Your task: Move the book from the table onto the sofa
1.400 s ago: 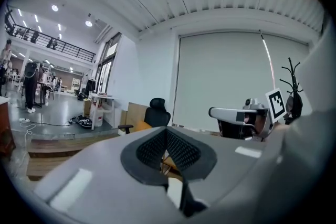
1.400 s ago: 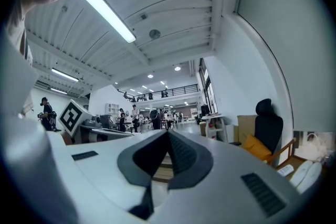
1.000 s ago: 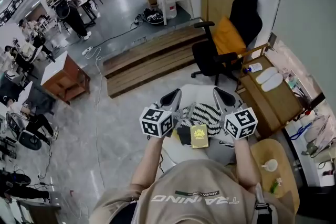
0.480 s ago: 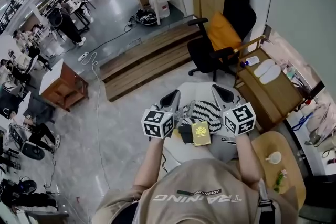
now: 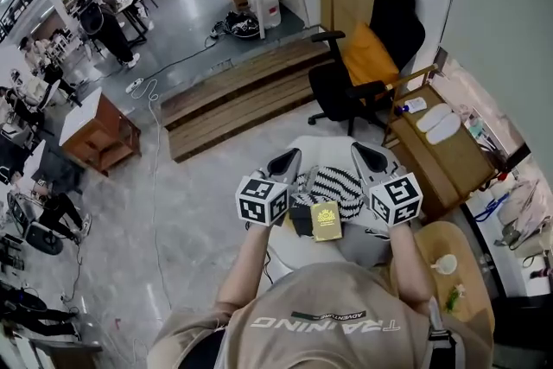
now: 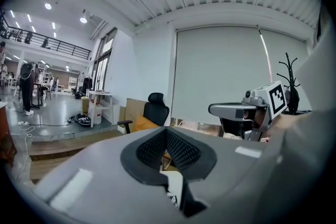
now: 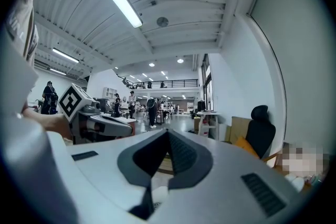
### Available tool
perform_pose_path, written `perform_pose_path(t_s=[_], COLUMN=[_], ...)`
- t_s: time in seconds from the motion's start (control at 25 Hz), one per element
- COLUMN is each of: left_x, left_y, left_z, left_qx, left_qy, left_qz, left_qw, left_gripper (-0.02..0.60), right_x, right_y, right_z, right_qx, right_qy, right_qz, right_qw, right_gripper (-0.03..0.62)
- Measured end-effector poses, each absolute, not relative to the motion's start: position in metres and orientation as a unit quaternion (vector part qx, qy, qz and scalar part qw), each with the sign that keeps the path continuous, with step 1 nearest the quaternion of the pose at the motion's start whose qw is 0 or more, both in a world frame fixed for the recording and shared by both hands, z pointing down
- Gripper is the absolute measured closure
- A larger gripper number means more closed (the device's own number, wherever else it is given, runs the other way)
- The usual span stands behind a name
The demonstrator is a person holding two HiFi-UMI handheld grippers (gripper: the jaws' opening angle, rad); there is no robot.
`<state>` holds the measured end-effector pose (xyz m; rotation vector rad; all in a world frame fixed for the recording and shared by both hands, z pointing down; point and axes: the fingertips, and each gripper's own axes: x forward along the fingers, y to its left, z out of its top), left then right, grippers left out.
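head view: book (image 5: 327, 222) lies on sofa (image 5: 367, 243), between the two grippers.
left gripper (image 5: 283, 162) and right gripper (image 5: 369, 158): jaws pressed together, nothing pinched.

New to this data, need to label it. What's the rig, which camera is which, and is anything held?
There is no robot. A person holds a hand gripper with a marker cube in each hand. The top-down picture is from a camera on the person's head and shows the left gripper and right gripper. The other two pictures come from a camera on each gripper, looking along its jaws. Both pairs of jaws are shut with nothing between them. The book lies on the pale sofa by a striped cushion. A round table with a cup stands to the right.
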<state>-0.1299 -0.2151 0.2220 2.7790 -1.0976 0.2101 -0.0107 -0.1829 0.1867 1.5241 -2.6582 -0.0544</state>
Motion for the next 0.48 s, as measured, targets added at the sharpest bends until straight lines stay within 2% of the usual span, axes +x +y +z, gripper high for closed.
perform_pose_path(t_s=[0.48], left_x=[-0.131], left_y=[-0.221], left_z=[0.232], left_qx=[0.923], left_qy=[-0.368], left_qz=[0.08], left_qw=[0.085], left_gripper=[0.575], right_x=[-0.005], right_y=[-0.19], right_z=[0.201], right_qx=[0.496], right_qy=[-0.867], right_qz=[-0.005], right_qw=[0.053], right_gripper=[0.589])
